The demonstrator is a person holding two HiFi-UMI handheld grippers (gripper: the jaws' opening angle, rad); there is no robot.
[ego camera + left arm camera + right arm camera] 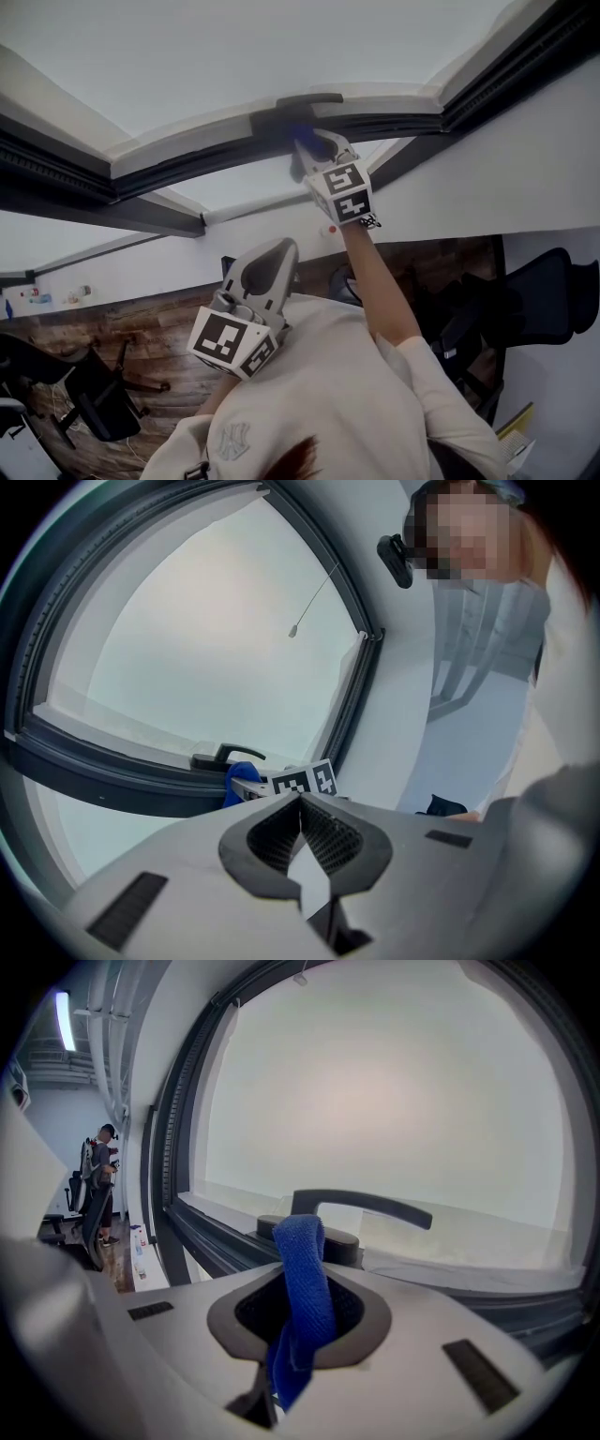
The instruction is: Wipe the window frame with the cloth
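Head view: a raised arm in a pale sleeve lifts the right gripper [314, 148] to the dark window frame [187, 157], just beside the window handle [309, 99]. A scrap of blue cloth [305, 141] shows at its tips, on or very near the frame; contact cannot be confirmed. The left gripper [279, 251] is held low near the person's chest, well apart from the window. Left gripper view: the left gripper [300, 803] has its jaws closed tip to tip with nothing between them. Beyond it, the right gripper [295, 782] and the cloth [239, 782] sit by the handle [230, 757] on the lower run of the frame [94, 761], and a pull cord [293, 630] hangs in front of the pane. Right gripper view: the right gripper [298, 1312] is clamped on the cloth [302, 1279], pinching it mid-length. One folded end stands up past the tips in front of the handle [361, 1206] and the frame [216, 1241], and a short tail droops below. The cloth looks soft, light and limp, with a grippy knitted texture, so it should bend and drag rather than slide cleanly. A bunched grip near the middle, as here, leaves a pad free to press on the frame.
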